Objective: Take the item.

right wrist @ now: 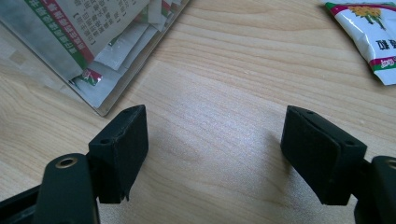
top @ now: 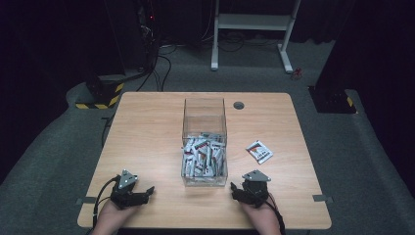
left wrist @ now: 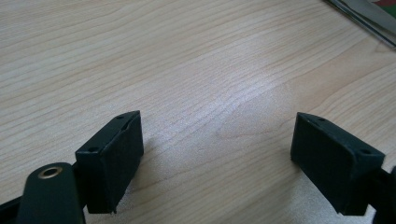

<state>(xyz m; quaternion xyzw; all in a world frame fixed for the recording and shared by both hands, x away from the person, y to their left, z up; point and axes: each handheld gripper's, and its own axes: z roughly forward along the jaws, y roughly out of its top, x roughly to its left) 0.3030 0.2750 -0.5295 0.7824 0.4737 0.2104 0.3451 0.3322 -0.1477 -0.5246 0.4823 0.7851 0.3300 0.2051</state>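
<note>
So I've got both grippers parked low near the bottom edge of the table (top: 147,122) in the high view. The left gripper (top: 147,192) sits bottom left with its jaws spread wide and nothing but bare wood between them. The right gripper (top: 235,188) is bottom center-right, jaws also wide apart and empty.

What I'd go for is the loose sachet (top: 259,151), lying flat on the wood right of center, just beside the clear box (top: 204,110) and a short way up-frame from my right gripper. The box itself is packed with more sachets (top: 203,159).

Where this could go sideways: the packet is thin and flat, so if I come in too level the pads will probably just shove it across the table instead of getting under an edge. Swing too far left and I could clip the box wall.

The right gripper view gives me the sachet (right wrist: 369,32) in the upper right corner, print and crinkles readable, plus the box corner (right wrist: 116,100) at upper left. The high view has none of that detail but gives the whole layout. The left gripper view shows plain wood grain with a sliver of the box (left wrist: 359,14) at top right.
</note>
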